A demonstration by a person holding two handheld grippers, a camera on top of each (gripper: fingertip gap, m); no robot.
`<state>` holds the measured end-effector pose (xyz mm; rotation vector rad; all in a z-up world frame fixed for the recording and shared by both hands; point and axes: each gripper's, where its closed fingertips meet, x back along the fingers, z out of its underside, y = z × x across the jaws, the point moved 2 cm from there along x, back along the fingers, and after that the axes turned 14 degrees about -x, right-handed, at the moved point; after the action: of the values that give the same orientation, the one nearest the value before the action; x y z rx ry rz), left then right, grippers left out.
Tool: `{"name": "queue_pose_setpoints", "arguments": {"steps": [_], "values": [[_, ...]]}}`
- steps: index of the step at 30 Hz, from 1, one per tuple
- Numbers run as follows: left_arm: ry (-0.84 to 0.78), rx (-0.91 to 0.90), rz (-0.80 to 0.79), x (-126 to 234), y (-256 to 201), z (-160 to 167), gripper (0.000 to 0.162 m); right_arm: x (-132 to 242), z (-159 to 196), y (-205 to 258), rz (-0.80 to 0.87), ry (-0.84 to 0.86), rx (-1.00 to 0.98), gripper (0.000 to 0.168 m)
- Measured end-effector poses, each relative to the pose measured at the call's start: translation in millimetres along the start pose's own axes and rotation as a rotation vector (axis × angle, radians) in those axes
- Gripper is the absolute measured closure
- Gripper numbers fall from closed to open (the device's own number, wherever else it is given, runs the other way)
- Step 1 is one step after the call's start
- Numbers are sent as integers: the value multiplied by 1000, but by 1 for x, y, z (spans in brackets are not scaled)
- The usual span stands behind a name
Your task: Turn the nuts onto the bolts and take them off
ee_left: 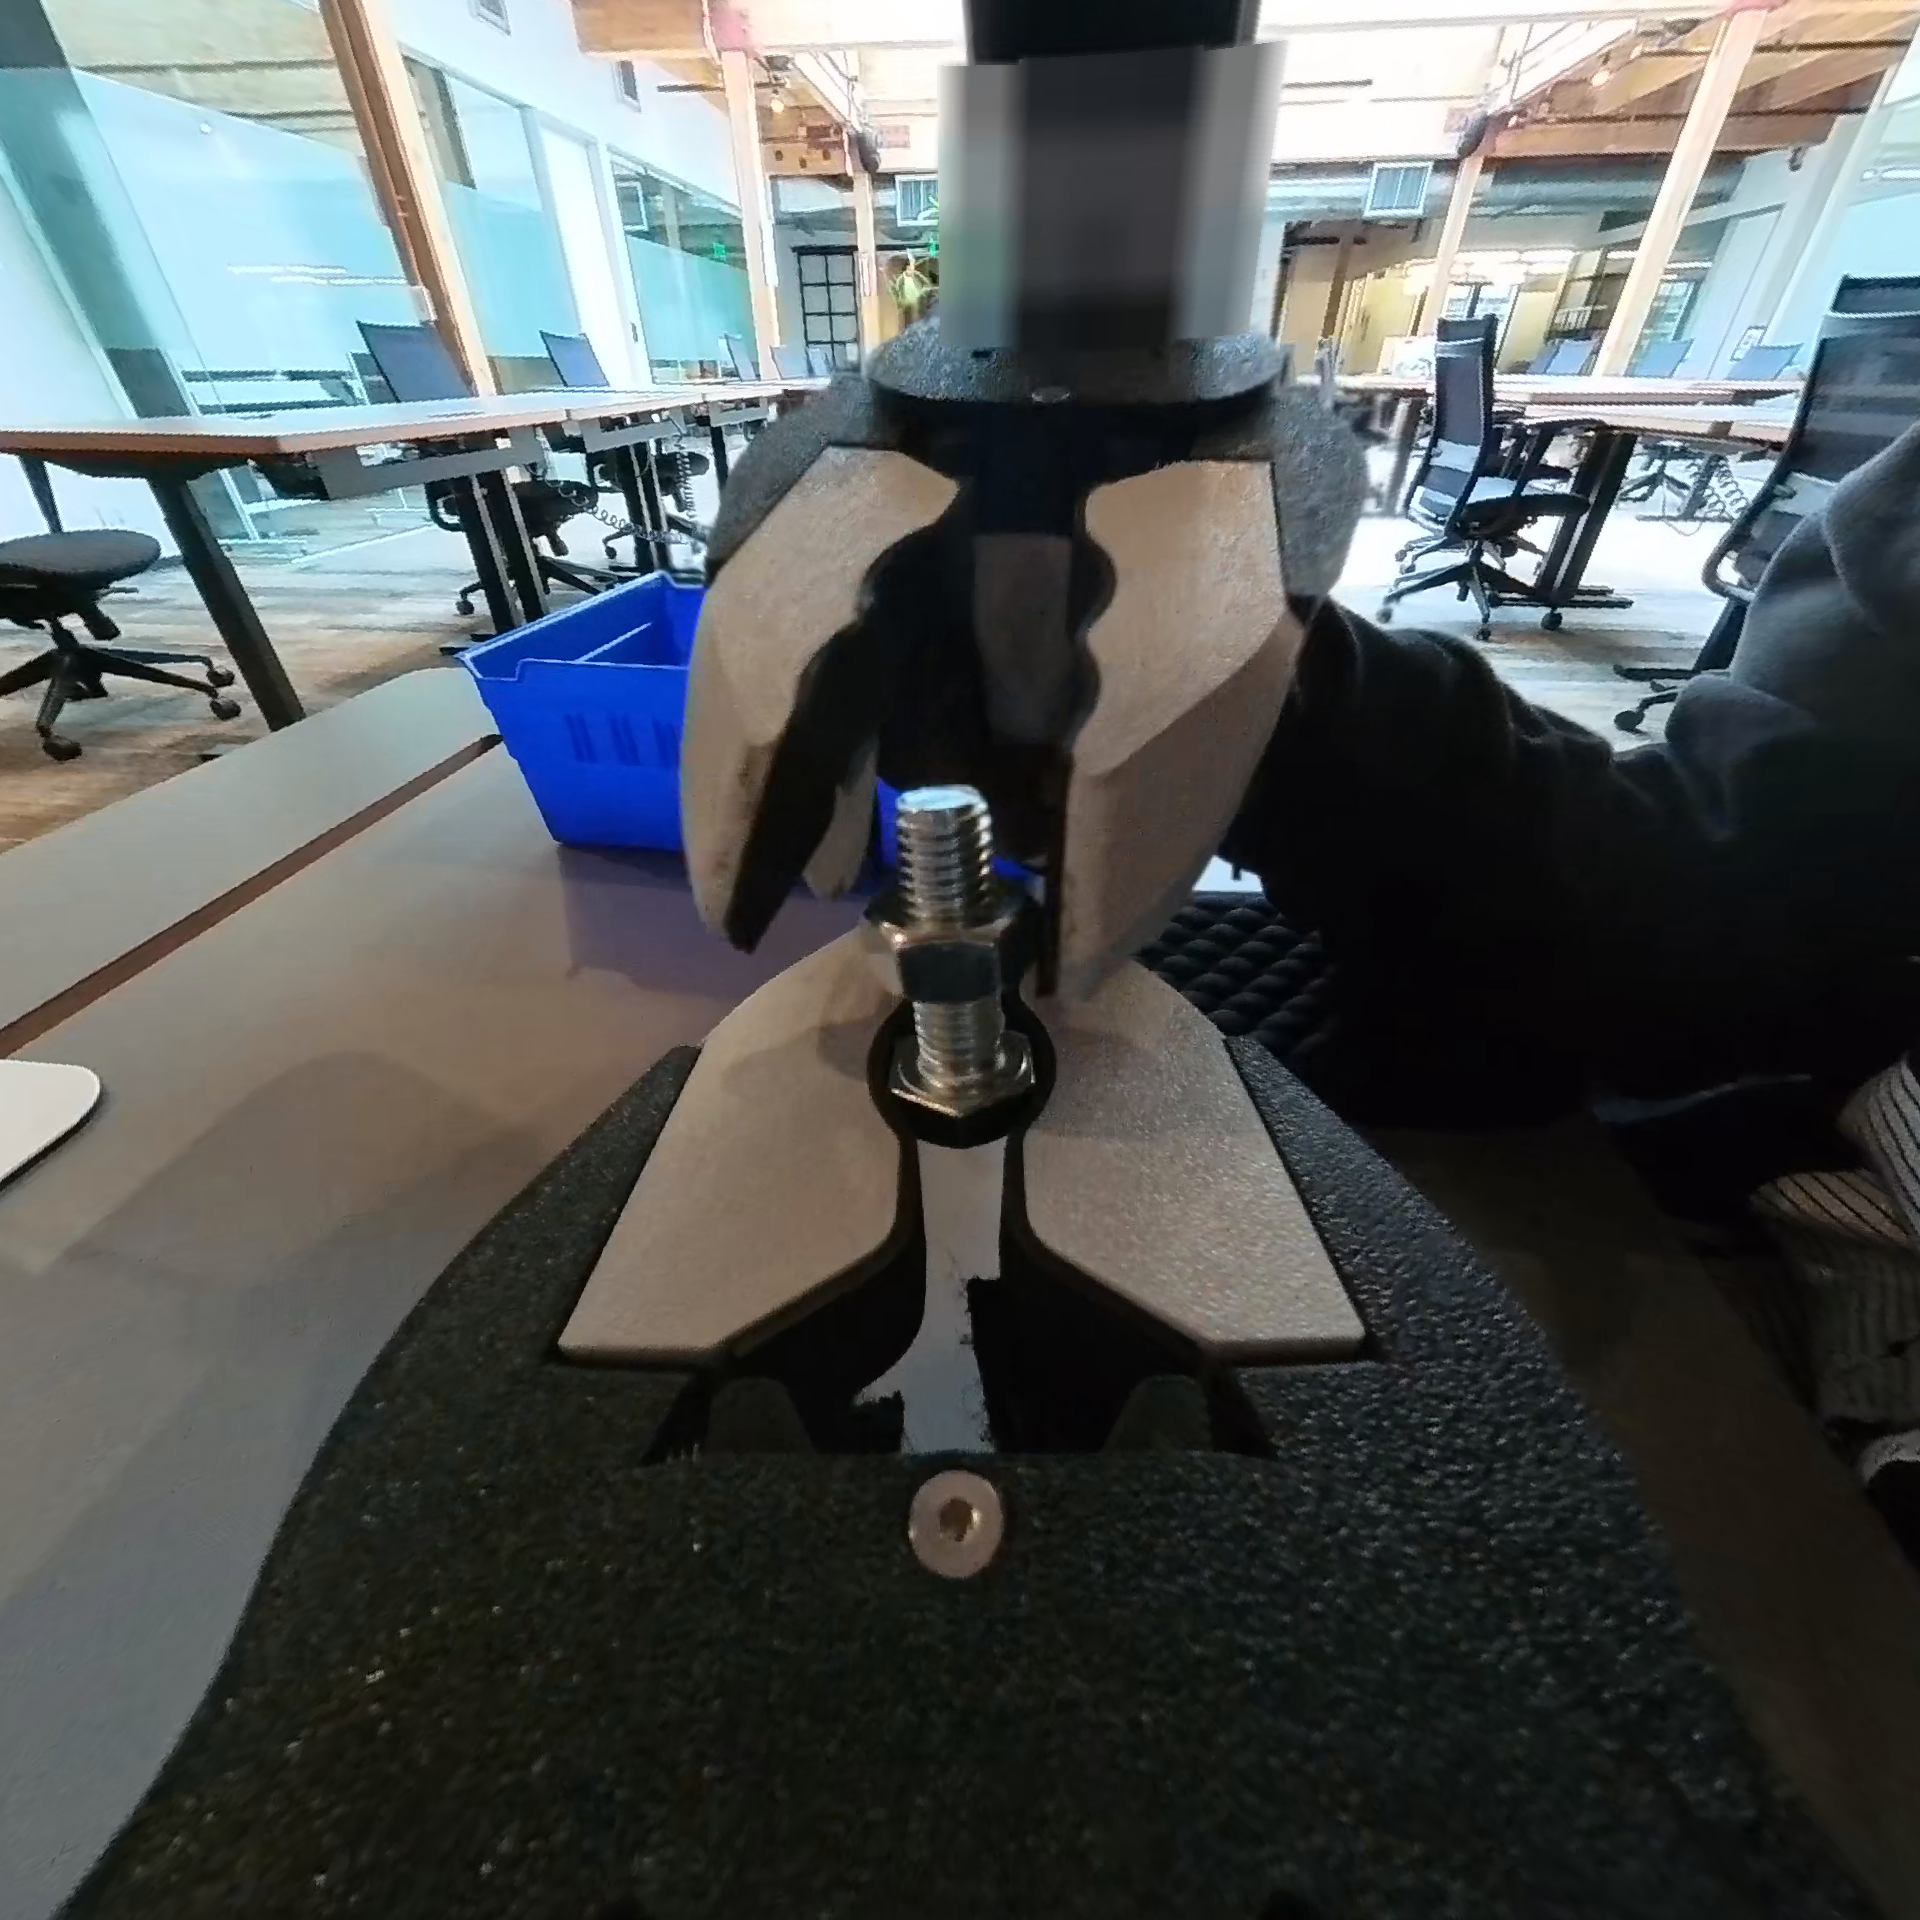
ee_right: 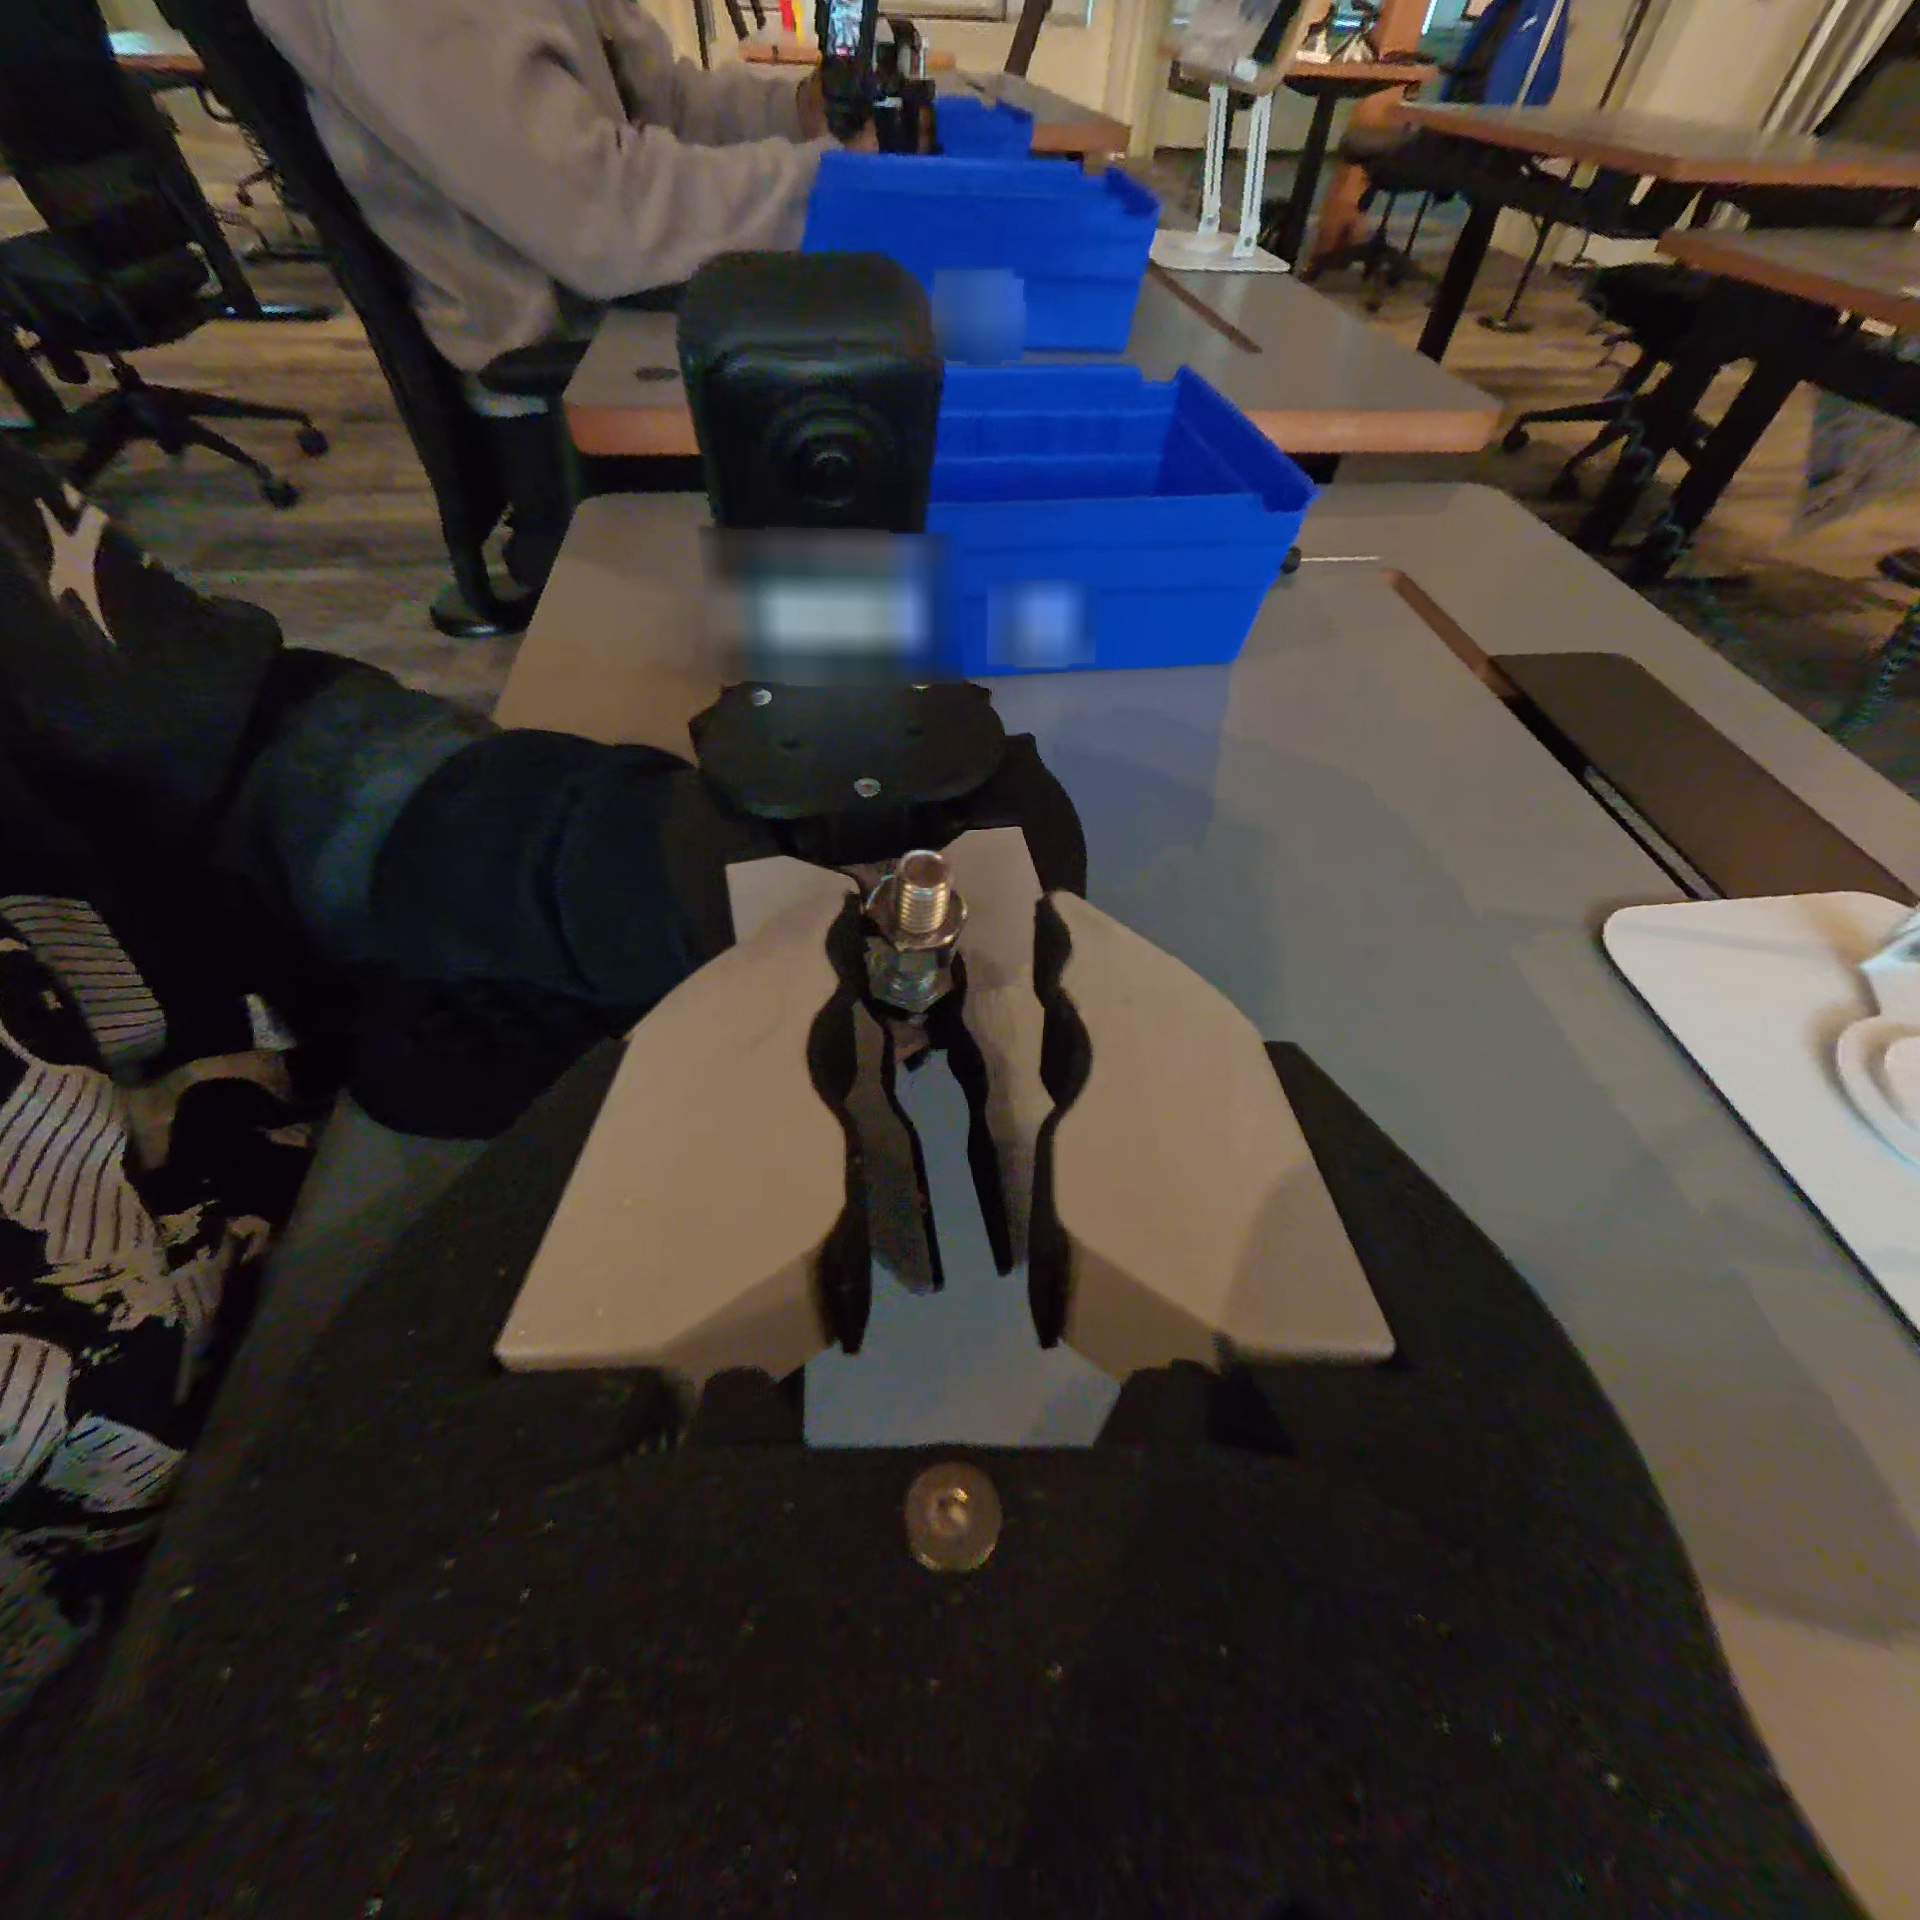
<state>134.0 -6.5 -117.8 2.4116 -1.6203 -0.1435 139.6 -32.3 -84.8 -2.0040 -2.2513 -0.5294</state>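
Meanwhile the left gripper (ee_left: pixel 961 1081) clamped the bolt (ee_left: pixel 940 862) by its head, while the right gripper (ee_left: pixel 904 914) stood open around the nut (ee_left: pixel 943 920).

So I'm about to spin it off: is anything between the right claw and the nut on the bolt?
Nothing visible does. The open right claw straddles the silver hex nut on the upright silver threaded bolt, one finger on either side. The left claw is shut on the bolt's head, below the nut.
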Motion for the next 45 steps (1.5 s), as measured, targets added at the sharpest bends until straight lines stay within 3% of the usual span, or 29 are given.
{"name": "queue_pose_setpoints", "arguments": {"steps": [3, 4, 5, 7, 12, 14, 18, 20, 23, 28, 31, 35, 36, 38, 45], "values": [[-14, 6, -7, 2, 2, -2, 151, 10, 1, -6, -3, 1, -23, 144], [-24, 10, -7, 3, 2, -3, 150, 16, 0, -13, 40, -16, -21, 167], [-27, 11, -9, 4, 3, -3, 150, 20, -2, -19, 67, -37, -21, 168], [-22, 11, -11, 4, 3, -3, 150, 23, -4, -16, 37, -58, -32, 168], [-9, 2, -6, 2, 2, -1, 155, 7, -1, 1, -32, -22, 0, 140], [-11, 1, -2, 2, 1, -2, 154, 1, 0, 1, -35, -16, -17, 136], [-16, 2, 0, 2, 1, -2, 150, 7, 0, -3, -34, -16, -22, 143], [-36, 5, -3, 5, 2, -5, 150, 19, -4, -18, 58, -64, -19, 168], [-27, 5, -10, 5, 3, -4, 150, 26, -8, -18, 25, -101, -42, 168], [-21, 2, -9, 4, 2, -3, 155, 8, -5, 0, -41, -59, -14, 138], [-13, 1, -4, 3, 2, -2, 154, 1, -4, 2, -42, -55, -27, 135], [-21, 4, -4, 4, 2, -3, 150, 9, -3, -4, -35, -54, -25, 149], [-32, 6, -4, 5, 2, -4, 150, 15, -3, -13, 26, -64, -18, 166], [-36, 2, -9, 6, 2, -6, 150, 24, -5, -20, 51, -86, -10, 168], [-15, -8, -4, 4, 1, -3, 155, 3, -2, 2, -42, -45, 16, 137]]}}
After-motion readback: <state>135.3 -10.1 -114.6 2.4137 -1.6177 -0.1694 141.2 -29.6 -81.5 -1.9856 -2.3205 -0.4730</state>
